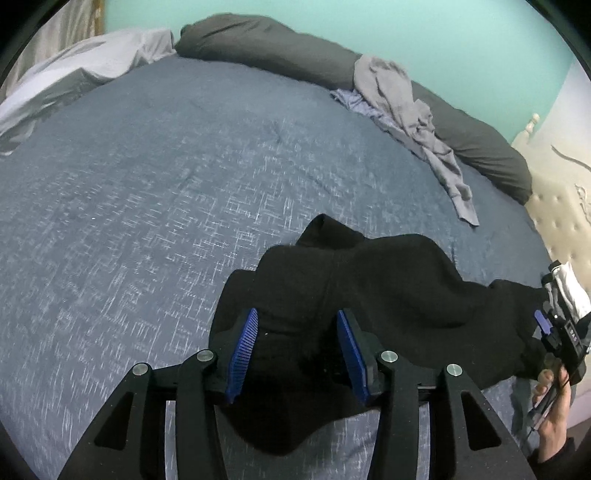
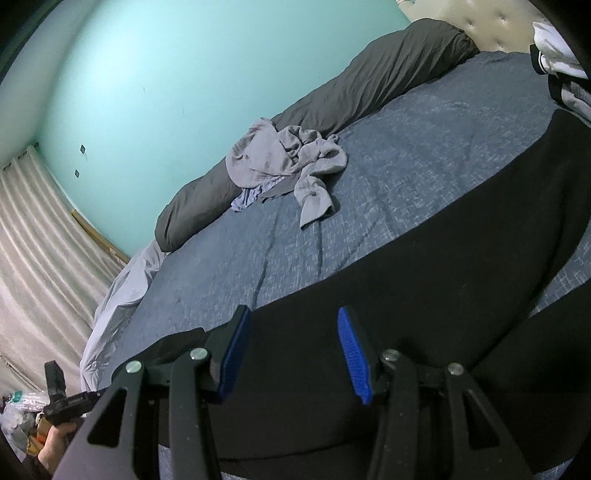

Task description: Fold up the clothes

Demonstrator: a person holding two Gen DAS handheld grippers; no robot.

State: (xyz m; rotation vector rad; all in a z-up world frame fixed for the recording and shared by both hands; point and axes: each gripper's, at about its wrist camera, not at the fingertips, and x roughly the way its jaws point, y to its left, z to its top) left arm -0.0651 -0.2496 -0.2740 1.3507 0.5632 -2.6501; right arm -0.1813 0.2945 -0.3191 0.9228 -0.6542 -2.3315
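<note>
Currently both claws wide open, gripping nothing. Left gripper (image 1: 297,354) and right gripper (image 2: 291,354) sit over the black garment (image 1: 369,295), which lies under and ahead of each claw on the blue bedspread (image 1: 147,184).

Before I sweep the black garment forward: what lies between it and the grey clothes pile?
Only bare blue bedspread separates the black garment from the grey clothes pile, in both wrist views.

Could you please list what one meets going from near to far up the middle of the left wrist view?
Left tool, open over the black garment → bare blue bedspread → dark grey long pillow → turquoise wall.
</note>
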